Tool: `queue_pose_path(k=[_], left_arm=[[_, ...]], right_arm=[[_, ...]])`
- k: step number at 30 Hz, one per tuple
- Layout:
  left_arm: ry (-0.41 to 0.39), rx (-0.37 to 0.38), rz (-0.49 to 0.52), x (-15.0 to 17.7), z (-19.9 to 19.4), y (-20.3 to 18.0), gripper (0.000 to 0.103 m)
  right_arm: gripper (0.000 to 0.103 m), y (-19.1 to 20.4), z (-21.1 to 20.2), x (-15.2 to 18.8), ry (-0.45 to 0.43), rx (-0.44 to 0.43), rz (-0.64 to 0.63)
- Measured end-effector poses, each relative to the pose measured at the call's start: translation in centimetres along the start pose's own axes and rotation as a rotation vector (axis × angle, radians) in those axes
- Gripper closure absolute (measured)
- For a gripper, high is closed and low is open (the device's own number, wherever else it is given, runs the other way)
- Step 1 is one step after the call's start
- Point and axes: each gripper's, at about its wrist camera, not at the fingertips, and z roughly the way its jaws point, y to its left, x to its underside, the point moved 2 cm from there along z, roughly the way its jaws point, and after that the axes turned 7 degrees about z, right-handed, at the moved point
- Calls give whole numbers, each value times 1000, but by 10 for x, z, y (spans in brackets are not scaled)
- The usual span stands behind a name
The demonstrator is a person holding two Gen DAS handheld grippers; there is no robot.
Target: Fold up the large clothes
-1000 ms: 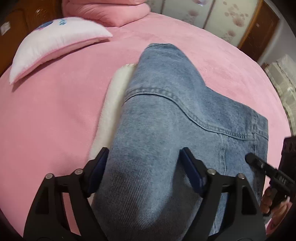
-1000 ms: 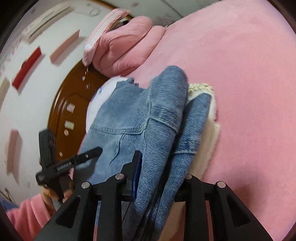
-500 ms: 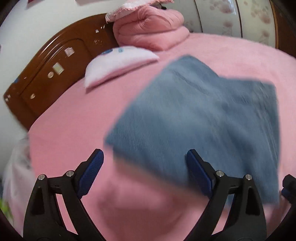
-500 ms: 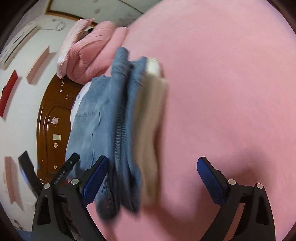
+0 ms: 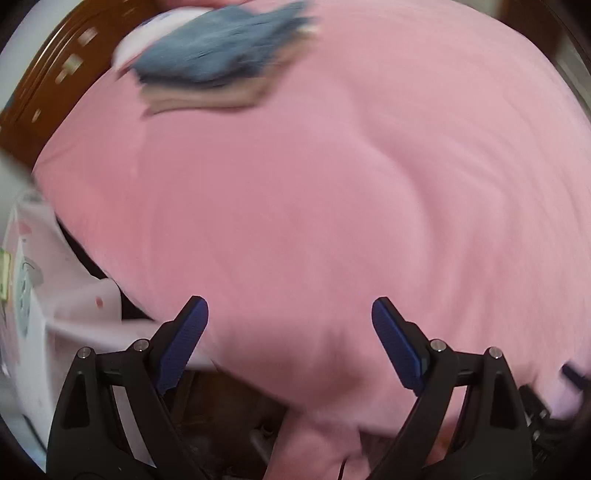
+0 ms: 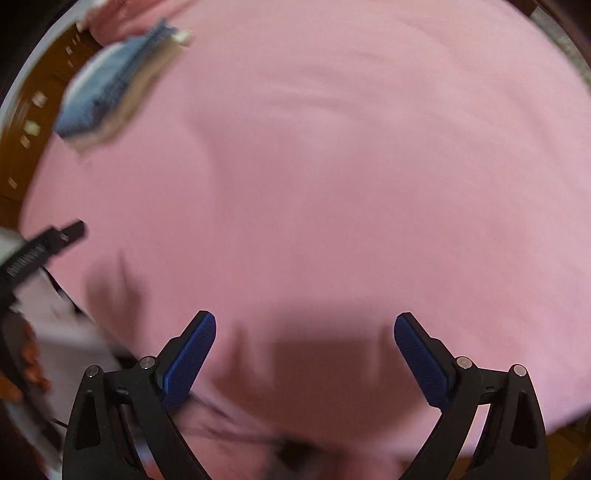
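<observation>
Left wrist view
Your left gripper [image 5: 290, 332]: jaws spread wide, nothing between the blue pads; it hangs above the near edge of the bed.
Folded denim garment [image 5: 218, 62]: lies at the far end of the bed, well apart from your jaws, a compact blue stack with a pale layer showing under its near edge. Motion blur hides the seams and details.
Bed [image 5: 332, 206]: covered in a pink spread with soft creases across the middle.
Pillow [image 5: 129, 44]: only a white sliver shows, just behind the denim on its left side; touching or not, you cannot tell.
Headboard [image 5: 40, 85]: brown wood, curving along the upper left behind the garment.
Pale printed fabric [image 5: 44, 295]: lies off the bed's left edge, beside your left finger; too blurred to name.

Right wrist view
Your right gripper [image 6: 304, 345]: jaws wide apart and holding nothing, above the pink spread [image 6: 351, 166] near the bed's front edge, with a dark shadow on the cover just beyond the pads.
Denim garment: sits at the upper left [image 6: 110, 81], far from your jaws, blue layers with a cream edge on its right side, close to the brown headboard [image 6: 26, 122].
Your left gripper, seen from here: one black finger [image 6: 40, 247] reaches in from the left edge, over the bed's side.
Pink bedding [image 6: 110, 18]: a blurred bundle shows beyond the garment at the top edge.
</observation>
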Motion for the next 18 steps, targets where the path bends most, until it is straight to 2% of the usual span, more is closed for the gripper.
queue_pose_path(k=[2, 5, 8, 13, 16, 18], left_arm=[[-25, 35, 104, 23, -34, -46, 13], [-62, 101, 199, 31, -64, -93, 13], [-113, 147, 316, 39, -102, -139, 13], [-188, 224, 435, 29, -157, -183, 13], [-207, 224, 464, 10, -186, -197, 13], [-200, 216, 464, -15, -198, -195, 13]], right_arm=[[3, -43, -22, 31, 8, 70, -4], [1, -103, -66, 66, -60, 125, 55], [1, -142, -95, 91, -80, 180, 101], [1, -183, -131, 125, -110, 148, 252], [1, -185, -149, 125, -143, 145, 276], [1, -186, -158, 126, -145, 90, 306]])
